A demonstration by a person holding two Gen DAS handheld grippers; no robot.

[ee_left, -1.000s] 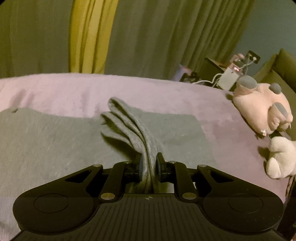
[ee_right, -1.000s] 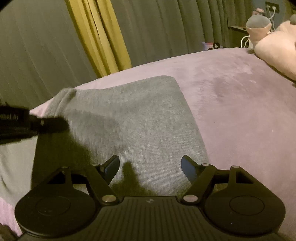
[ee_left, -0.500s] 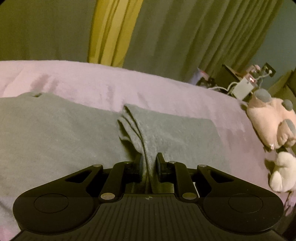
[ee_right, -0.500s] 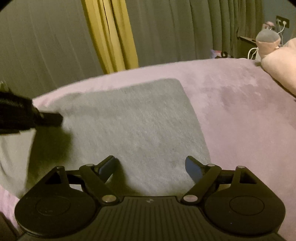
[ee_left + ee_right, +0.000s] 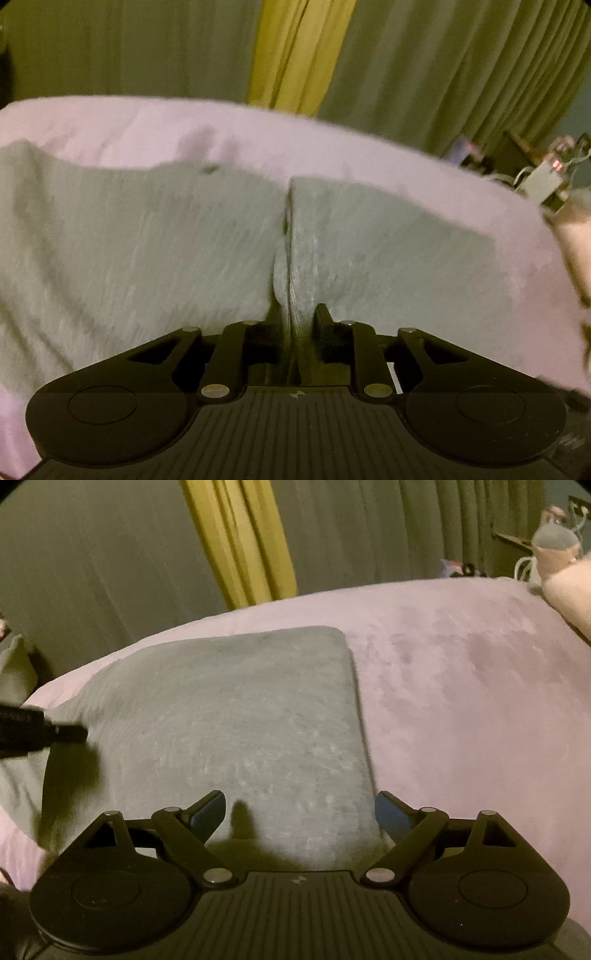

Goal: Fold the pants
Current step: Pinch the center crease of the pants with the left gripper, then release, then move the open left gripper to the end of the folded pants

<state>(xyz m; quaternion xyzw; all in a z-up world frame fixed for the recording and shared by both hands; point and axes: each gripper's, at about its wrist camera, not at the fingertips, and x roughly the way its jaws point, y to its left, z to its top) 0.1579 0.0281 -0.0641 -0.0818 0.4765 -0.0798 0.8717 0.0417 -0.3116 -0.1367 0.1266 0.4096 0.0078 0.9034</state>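
Observation:
The grey pants [image 5: 147, 243] lie on a pink bedspread [image 5: 332, 155]. My left gripper [image 5: 295, 317] is shut on a thin pinched edge of the pants, low over the cloth, with grey fabric spreading to both sides. In the right wrist view the folded grey pants [image 5: 229, 731] lie flat, with a rounded far corner. My right gripper [image 5: 300, 810] is open and empty just above their near edge. The left gripper [image 5: 70, 733] shows as a black tip at the far left, on the cloth.
Grey-green and yellow curtains [image 5: 295, 55] hang behind the bed. A pink plush toy [image 5: 569, 590] lies at the bed's right end. A dark side table with a white box and cables [image 5: 543, 177] stands beyond it.
My left gripper has carried the pinched fabric lower and further over the pants, so the raised fold now lies nearly flat. The right gripper has stayed open and moved slightly.

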